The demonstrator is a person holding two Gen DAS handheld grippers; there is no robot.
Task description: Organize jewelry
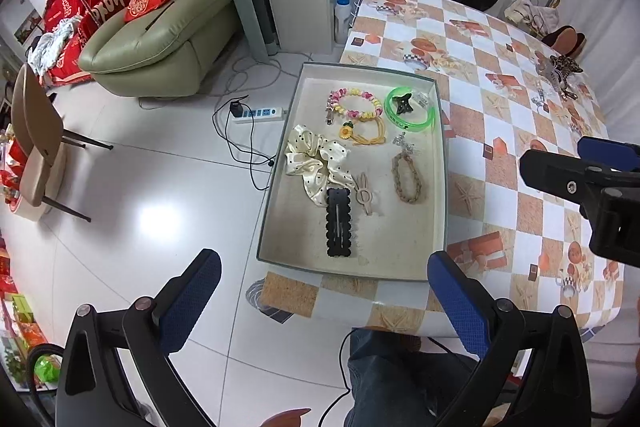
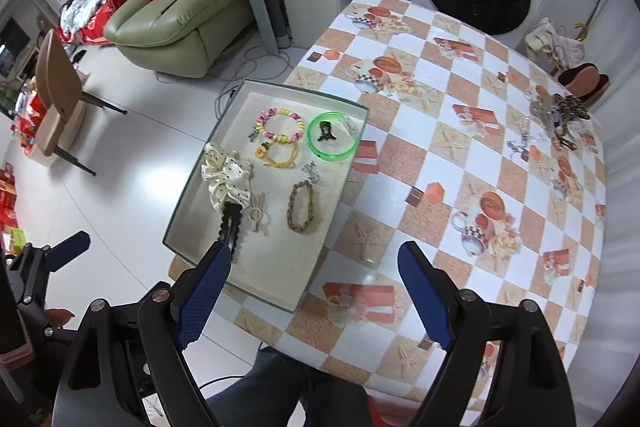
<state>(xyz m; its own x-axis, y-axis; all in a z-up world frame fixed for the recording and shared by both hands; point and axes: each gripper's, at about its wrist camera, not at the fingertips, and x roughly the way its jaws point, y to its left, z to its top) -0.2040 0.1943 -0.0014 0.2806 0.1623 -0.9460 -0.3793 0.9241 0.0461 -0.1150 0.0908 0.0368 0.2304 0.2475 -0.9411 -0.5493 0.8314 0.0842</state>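
Note:
A shallow grey tray (image 1: 276, 187) lies at the table's left edge. In it are a black scalloped hair clip (image 1: 339, 223), a cream dotted scrunchie (image 1: 316, 163), a beige rabbit clip (image 1: 363, 195), a braided brown bracelet (image 1: 408, 179), a green bangle (image 1: 412, 111), a flower-bead bracelet (image 1: 356, 103) and a yellow sunflower hair tie (image 1: 364, 133). My left gripper (image 1: 323, 263) hangs open above the tray's near end, holding nothing. My right gripper (image 2: 316, 253) is open and empty over the tray's near right corner; the black clip (image 2: 232, 223) lies just beyond its left finger.
A heap of loose jewelry (image 2: 560, 115) lies at the far right of the checkered tablecloth (image 2: 440, 187). A power strip (image 1: 260, 114) with cables is on the floor left of the tray. A person's knee (image 1: 392, 379) shows under the table's near edge.

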